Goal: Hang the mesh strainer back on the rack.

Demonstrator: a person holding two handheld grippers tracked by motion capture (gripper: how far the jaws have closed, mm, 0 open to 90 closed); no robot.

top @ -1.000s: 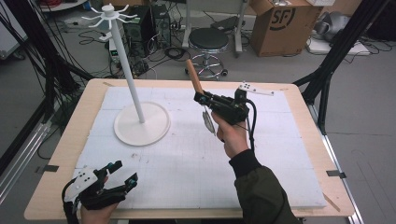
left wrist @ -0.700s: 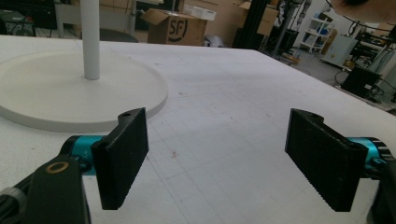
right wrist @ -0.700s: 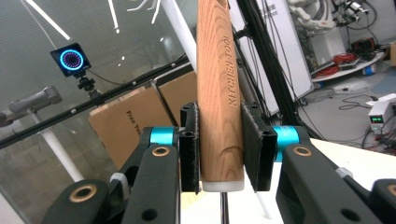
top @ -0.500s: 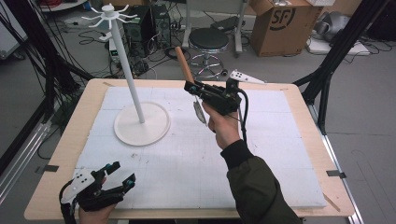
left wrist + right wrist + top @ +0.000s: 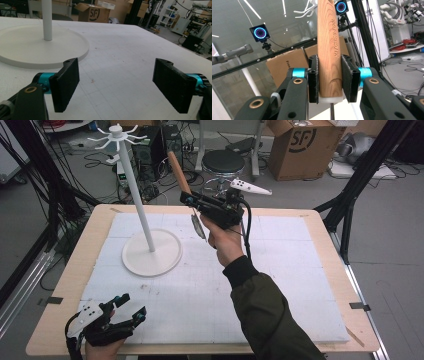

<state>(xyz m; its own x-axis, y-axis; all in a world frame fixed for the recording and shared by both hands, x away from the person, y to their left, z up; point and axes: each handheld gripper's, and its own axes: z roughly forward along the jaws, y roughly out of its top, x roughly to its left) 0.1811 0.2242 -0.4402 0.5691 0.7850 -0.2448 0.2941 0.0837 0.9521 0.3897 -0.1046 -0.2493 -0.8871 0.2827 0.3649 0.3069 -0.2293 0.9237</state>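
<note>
I'm clamping the right gripper (image 5: 329,80) on the stiff, light wooden-handled kitchen tool (image 5: 329,50) low on its handle; left gripper (image 5: 120,87) idling with jaws apart.

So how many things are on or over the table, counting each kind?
White rack stand: 1
Wooden-handled kitchen tool, gripped in the right gripper: 1
Grippers: 2, the right gripper and the open left gripper
Total: 4
</note>
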